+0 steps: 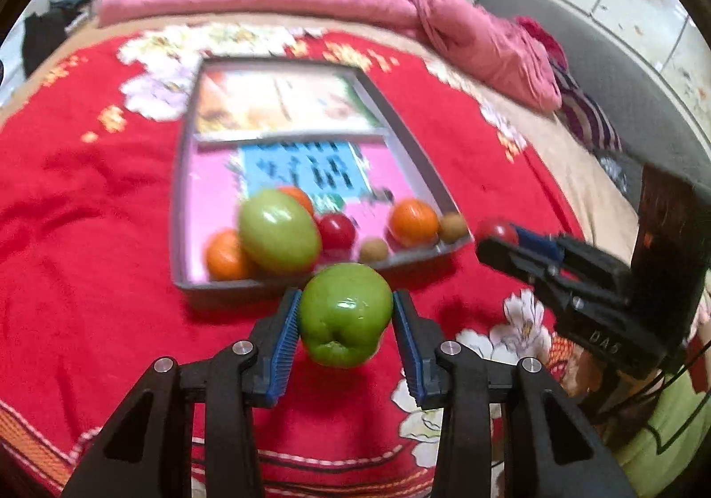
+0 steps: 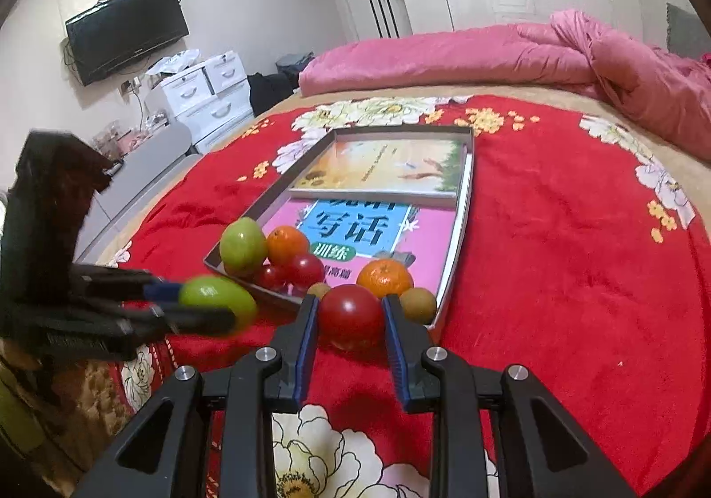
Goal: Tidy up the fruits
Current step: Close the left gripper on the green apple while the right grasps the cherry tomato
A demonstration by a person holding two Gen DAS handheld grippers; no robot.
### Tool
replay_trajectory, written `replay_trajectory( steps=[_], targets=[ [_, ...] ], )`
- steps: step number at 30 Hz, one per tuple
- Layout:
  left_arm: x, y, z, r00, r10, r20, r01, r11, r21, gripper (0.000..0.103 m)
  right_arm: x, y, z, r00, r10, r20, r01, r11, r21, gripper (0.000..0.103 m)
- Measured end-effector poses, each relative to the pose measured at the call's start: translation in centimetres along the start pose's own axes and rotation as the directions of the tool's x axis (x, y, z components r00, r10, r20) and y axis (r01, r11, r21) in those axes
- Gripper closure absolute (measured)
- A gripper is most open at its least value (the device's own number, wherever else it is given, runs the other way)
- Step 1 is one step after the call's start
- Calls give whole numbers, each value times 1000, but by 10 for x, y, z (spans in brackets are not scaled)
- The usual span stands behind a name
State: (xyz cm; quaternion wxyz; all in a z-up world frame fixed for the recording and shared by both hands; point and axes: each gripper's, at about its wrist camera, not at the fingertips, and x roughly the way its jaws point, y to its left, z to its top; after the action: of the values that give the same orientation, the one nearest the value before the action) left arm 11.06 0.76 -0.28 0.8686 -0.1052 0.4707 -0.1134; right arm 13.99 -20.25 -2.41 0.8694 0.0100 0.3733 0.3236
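Note:
My left gripper [image 1: 345, 313] is shut on a green fruit [image 1: 345, 311], held above the red blanket just before the near edge of the grey tray [image 1: 182, 169]. It also shows in the right wrist view [image 2: 209, 307]. My right gripper [image 2: 350, 316] is shut on a red fruit [image 2: 351, 316] near the tray's near right corner; it also shows in the left wrist view [image 1: 497, 238]. In the tray's near end lie another green fruit [image 1: 279, 231], oranges [image 1: 413, 222], small red fruits [image 1: 336, 231] and small brown fruits [image 1: 452, 227].
The tray [image 2: 464, 196] holds two books [image 2: 351, 227] and lies on a red flowered blanket [image 2: 555, 258] on a bed. A pink quilt [image 2: 511, 53] is bunched along the far side. A TV [image 2: 126, 36] and white drawers [image 2: 209, 93] stand beyond the bed.

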Motion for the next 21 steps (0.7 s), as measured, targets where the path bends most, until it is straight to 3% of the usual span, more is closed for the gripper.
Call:
replay_trajectory(
  steps=[7, 21],
  targets=[
    [-18, 25, 12, 998, 40, 54, -37, 998, -52, 61, 2, 3, 2, 1000, -9, 15, 9, 1000, -3, 74],
    [5, 40, 15, 998, 51, 42, -47, 994, -98, 61, 16, 16, 2, 1000, -26, 3, 26, 999, -43, 74]
  ],
)
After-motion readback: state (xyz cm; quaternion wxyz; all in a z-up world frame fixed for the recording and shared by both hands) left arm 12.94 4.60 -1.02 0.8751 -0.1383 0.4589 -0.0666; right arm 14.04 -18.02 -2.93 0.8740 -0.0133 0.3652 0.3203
